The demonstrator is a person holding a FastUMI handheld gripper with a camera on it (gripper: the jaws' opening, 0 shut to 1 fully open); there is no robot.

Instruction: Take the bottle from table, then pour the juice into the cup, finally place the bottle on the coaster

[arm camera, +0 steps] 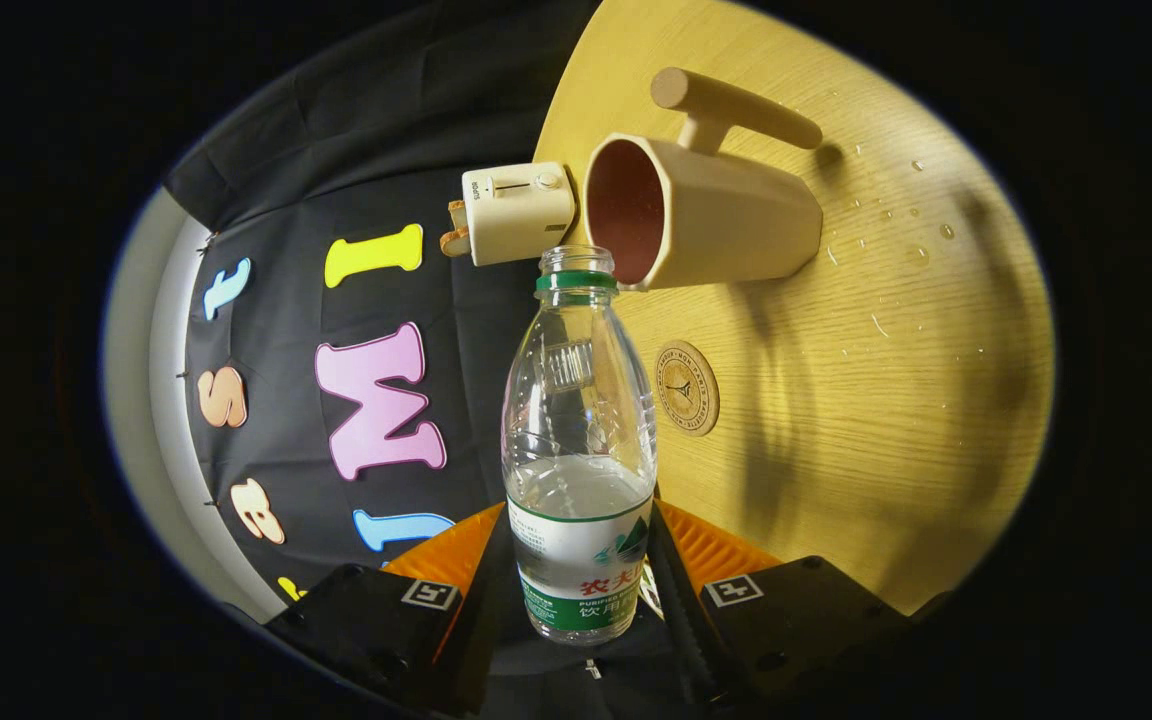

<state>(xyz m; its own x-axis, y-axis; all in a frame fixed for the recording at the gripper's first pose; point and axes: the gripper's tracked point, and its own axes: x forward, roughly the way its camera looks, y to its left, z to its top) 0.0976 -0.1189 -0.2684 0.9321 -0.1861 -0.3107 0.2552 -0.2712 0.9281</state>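
We see our gripper (pixel 581 575) clamped on the bottle (pixel 579 440), its mouth at the cup (pixel 701 212), coaster (pixel 687 388) on wet wooden table (pixel 886 400), toaster (pixel 516 212) beyond.

Count: 1 bottle (pixel 579 440), uncapped, part full, clamped between the 2 fingers (pixel 456 556) of 1 gripper (pixel 576 560). 1 cup (pixel 701 215) with 1 handle on the table (pixel 886 400). 1 round coaster (pixel 687 388) near the table's edge. 1 toaster (pixel 519 212) at the table's edge, just beside the cup.
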